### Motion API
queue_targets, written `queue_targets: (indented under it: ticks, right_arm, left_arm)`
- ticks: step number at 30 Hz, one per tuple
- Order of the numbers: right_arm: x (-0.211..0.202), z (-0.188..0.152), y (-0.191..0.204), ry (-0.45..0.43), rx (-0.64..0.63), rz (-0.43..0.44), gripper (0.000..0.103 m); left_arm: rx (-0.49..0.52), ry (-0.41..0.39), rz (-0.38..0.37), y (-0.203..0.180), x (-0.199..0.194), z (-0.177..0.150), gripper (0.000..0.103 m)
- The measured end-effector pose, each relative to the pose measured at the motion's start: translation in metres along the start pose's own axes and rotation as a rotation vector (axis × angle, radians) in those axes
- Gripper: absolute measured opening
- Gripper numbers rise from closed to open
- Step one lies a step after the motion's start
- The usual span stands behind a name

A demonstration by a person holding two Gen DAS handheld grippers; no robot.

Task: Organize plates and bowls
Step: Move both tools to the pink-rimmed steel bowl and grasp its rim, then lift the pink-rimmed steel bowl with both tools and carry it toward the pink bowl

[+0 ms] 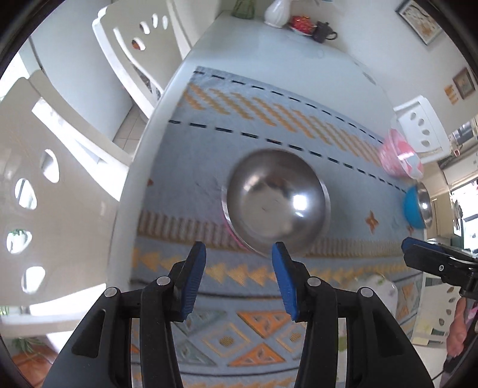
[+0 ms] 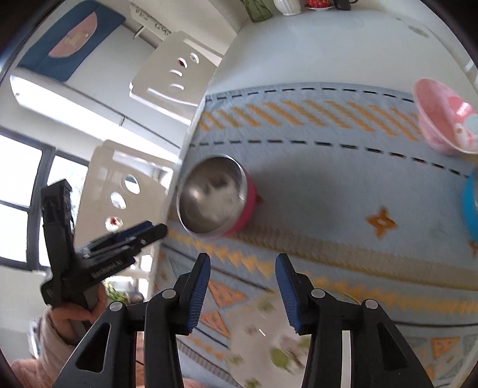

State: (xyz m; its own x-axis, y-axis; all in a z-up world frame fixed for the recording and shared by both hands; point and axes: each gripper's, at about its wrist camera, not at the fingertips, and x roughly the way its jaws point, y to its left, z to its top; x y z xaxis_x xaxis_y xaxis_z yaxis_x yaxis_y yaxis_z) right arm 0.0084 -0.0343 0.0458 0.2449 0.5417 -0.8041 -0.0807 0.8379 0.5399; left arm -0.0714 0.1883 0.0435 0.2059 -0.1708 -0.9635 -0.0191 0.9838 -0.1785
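A steel bowl with a pink outer shell point(image 1: 276, 203) sits on the patterned blue mat point(image 1: 269, 113); it also shows in the right wrist view point(image 2: 213, 197). My left gripper point(image 1: 239, 253) is open and empty, just short of that bowl. My right gripper point(image 2: 242, 265) is open and empty over a white plate with a green floral print point(image 2: 269, 337). A pink bowl point(image 2: 445, 119) and a blue bowl with a steel lining point(image 2: 469, 203) stand at the mat's right side. They also show in the left wrist view as the pink bowl point(image 1: 400, 155) and the blue bowl point(image 1: 416, 206).
White chairs point(image 1: 131, 59) stand along the table's left edge. A white vase point(image 1: 276, 12), a red dish point(image 1: 301, 22) and a dark teapot point(image 1: 324, 31) sit at the far end. The other gripper point(image 2: 89, 253) shows at left in the right wrist view.
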Motion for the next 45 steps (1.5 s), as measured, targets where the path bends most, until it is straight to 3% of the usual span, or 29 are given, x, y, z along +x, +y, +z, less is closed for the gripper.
queue_targets:
  ticks: [9,15,19,26,32,45]
  right_arm:
    - [0.074,0.021,0.0,0.072,0.132,0.002,0.044]
    - [0.096,0.025,-0.009,0.083,0.187,0.01,0.044]
    - [0.101,0.026,-0.012,0.081,0.192,-0.01,0.044]
    - [0.104,0.025,-0.018,0.093,0.16,-0.061,0.019]
    - [0.098,0.023,-0.015,0.077,0.091,-0.111,0.016]
    - [0.038,0.018,-0.048,0.023,0.097,-0.078,0.016]
  left_arm:
    - [0.016,0.071,-0.04,0.022,0.047,0.022,0.044]
    - [0.012,0.071,-0.053,0.025,0.063,0.028,0.043]
    - [0.032,0.063,-0.061,0.02,0.068,0.029,0.031]
    - [0.043,0.064,-0.081,0.01,0.071,0.029,0.014]
    - [0.099,0.026,-0.024,-0.006,0.062,0.028,0.012]
    - [0.108,-0.004,-0.024,-0.06,0.048,0.034,0.012]
